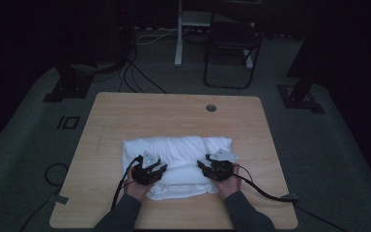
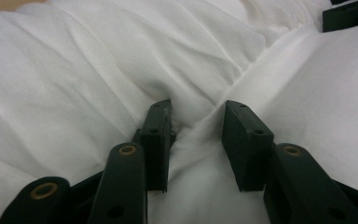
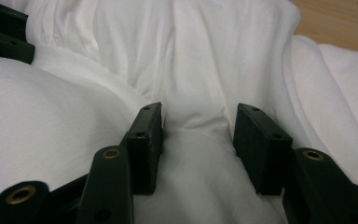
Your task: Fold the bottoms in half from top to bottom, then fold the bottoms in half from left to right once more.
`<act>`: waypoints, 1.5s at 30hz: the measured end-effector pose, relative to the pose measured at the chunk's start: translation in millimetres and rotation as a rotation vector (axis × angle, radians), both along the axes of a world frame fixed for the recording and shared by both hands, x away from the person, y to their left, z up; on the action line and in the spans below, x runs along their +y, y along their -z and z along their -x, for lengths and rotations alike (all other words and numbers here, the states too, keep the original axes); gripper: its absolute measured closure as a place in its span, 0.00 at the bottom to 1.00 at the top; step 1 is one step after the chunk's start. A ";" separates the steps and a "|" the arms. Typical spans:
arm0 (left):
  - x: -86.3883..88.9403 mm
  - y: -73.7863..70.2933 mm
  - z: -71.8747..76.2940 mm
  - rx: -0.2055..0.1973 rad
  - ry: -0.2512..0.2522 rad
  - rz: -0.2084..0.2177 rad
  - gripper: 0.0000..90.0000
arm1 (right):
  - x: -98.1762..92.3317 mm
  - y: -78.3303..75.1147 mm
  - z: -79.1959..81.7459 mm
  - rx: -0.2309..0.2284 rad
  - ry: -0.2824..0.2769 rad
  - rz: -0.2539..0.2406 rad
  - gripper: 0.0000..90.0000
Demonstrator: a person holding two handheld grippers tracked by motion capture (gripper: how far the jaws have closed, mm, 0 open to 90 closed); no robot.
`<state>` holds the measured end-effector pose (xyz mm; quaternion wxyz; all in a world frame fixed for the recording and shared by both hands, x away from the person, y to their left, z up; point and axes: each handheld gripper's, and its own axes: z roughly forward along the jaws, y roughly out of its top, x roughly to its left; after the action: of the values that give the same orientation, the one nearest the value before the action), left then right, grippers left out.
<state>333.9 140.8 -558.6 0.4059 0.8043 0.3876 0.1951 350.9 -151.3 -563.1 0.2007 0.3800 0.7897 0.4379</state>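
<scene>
A white cloth [image 1: 178,150] lies rumpled and folded on the near half of the wooden table [image 1: 174,113]. A smoother folded layer covers its near part. My left gripper [image 1: 154,166] rests on the left end of that layer's edge. In the left gripper view its jaws [image 2: 196,109] stand partly closed with a puckered ridge of cloth [image 2: 196,140] pinched between the pads. My right gripper [image 1: 207,165] sits at the right end of the same edge. Its jaws [image 3: 198,112] hold a bulge of cloth [image 3: 193,154] that fills the gap.
The table has a round cable hole [image 1: 211,108] near its far edge. Bare wood [image 1: 174,113] lies beyond the cloth and on both sides. A cable [image 1: 265,193] trails from the right gripper across the near right corner. A chair [image 1: 232,43] stands on the floor behind the table.
</scene>
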 end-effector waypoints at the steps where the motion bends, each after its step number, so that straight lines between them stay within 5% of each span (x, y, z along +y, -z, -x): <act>1: 2.2 -0.1 -3.0 0.009 0.004 0.010 0.71 | 0.7 0.5 -2.5 0.010 0.000 -0.001 0.57; 9: 11.1 -2.3 -36.4 0.015 -0.038 0.007 0.73 | 19.4 -1.0 -20.3 0.024 0.050 0.032 0.57; 14: 19.4 -9.0 -55.5 0.084 -0.076 0.058 0.72 | 28.9 -3.0 -38.1 0.041 0.064 0.036 0.57; 16: 22.7 -17.2 -55.2 0.100 -0.087 0.081 0.65 | 30.1 -3.3 -41.7 0.046 0.061 0.034 0.58; 18: 26.8 -28.4 -49.0 0.068 -0.108 0.093 0.56 | 29.9 -3.1 -42.2 0.048 0.061 0.032 0.58; 20: 34.9 -39.3 -41.2 0.020 -0.148 0.122 0.49 | 29.4 -2.3 -41.6 0.046 0.065 0.023 0.58; 24: 59.9 -48.7 -36.5 -0.021 -0.344 0.115 0.27 | 28.5 -1.4 -41.4 0.046 0.069 0.010 0.58; 26: 70.4 -44.5 -40.4 0.021 -0.413 0.093 0.17 | 28.6 -1.2 -41.1 0.044 0.070 0.010 0.58; 29: 78.7 -28.5 -48.9 0.119 -0.448 0.058 0.08 | 28.6 -1.1 -41.1 0.043 0.070 0.010 0.58; 33: 84.9 -9.1 -53.4 0.168 -0.502 0.047 0.03 | 28.4 -0.8 -40.8 0.042 0.071 0.008 0.58; 39: 87.1 -1.5 -51.8 0.181 -0.525 0.030 0.01 | 28.1 -0.2 -40.1 0.039 0.070 0.004 0.58; 45: 78.3 0.3 -45.4 0.170 -0.516 -0.039 0.01 | 28.1 0.7 -38.8 0.031 0.075 -0.002 0.58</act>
<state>379.3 219.1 -559.0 0.2934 0.7002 0.6084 0.2313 389.7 -123.1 -563.8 0.2043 0.4162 0.7775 0.4250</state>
